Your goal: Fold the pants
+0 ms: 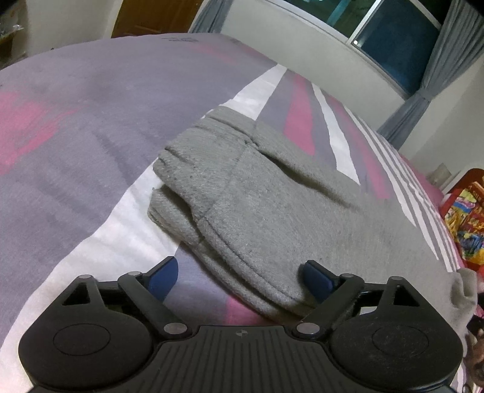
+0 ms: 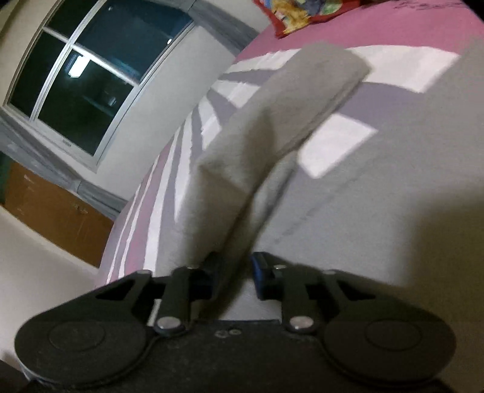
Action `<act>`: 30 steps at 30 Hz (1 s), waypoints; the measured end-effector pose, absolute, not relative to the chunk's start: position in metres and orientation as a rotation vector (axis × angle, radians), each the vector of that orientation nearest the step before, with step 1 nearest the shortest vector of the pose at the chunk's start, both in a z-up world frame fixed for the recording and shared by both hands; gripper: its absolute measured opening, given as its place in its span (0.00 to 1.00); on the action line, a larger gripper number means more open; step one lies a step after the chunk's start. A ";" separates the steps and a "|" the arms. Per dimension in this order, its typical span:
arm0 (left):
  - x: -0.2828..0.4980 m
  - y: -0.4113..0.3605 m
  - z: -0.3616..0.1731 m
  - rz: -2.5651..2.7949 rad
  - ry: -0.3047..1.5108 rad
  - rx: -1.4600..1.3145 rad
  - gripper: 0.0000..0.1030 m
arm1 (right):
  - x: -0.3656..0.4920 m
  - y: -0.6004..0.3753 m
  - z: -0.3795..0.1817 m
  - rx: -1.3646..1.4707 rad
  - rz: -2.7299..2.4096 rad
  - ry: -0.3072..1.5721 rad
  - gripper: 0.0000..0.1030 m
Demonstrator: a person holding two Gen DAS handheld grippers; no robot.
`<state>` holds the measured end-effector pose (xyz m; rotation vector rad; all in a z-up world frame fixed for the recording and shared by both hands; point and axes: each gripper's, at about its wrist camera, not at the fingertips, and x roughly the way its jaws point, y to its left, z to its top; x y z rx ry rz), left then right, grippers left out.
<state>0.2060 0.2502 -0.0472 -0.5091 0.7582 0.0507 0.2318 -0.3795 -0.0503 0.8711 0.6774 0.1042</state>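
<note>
Left wrist: left claw wide over grey pants; right claw pinches them; no legible writing.

Bed covered by a sheet printed in grey, pink and white bands, which run as broad diagonal stripes toward the far edge. Grey pants lie directly on the sheet, partly folded, with the ribbed waistband doubled over at the far end and a stitched seam crossing the upper layer. In the right wrist view one pant leg stretches away across the striped sheet. A red, multicoloured pillow rests on the pink part of the bed near its far edge.
</note>
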 end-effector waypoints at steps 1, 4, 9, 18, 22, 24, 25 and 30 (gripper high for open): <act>0.205 0.250 -0.048 0.050 0.755 -0.507 0.86 | 0.244 -0.372 -0.048 0.804 0.100 0.703 0.32; 0.205 0.249 -0.049 0.049 0.754 -0.505 0.86 | 0.268 -0.353 -0.041 0.587 0.058 0.753 0.28; 0.203 0.250 -0.049 0.039 0.751 -0.501 0.87 | 0.244 -0.373 -0.035 0.741 0.061 0.650 0.37; 0.201 0.250 -0.048 0.037 0.748 -0.498 0.87 | 0.213 -0.434 -0.063 1.113 0.069 0.534 0.36; 0.200 0.249 -0.049 0.036 0.739 -0.502 0.87 | 0.194 -0.409 -0.061 1.140 0.226 0.610 0.43; 0.198 0.249 -0.049 0.037 0.735 -0.502 0.87 | 0.176 -0.390 -0.066 1.138 0.290 0.678 0.44; 0.198 0.249 -0.049 0.037 0.735 -0.503 0.87 | 0.165 -0.379 -0.071 1.153 0.315 0.704 0.49; 0.199 0.249 -0.047 0.033 0.744 -0.504 0.87 | 0.142 -0.349 -0.094 1.279 0.389 0.691 0.58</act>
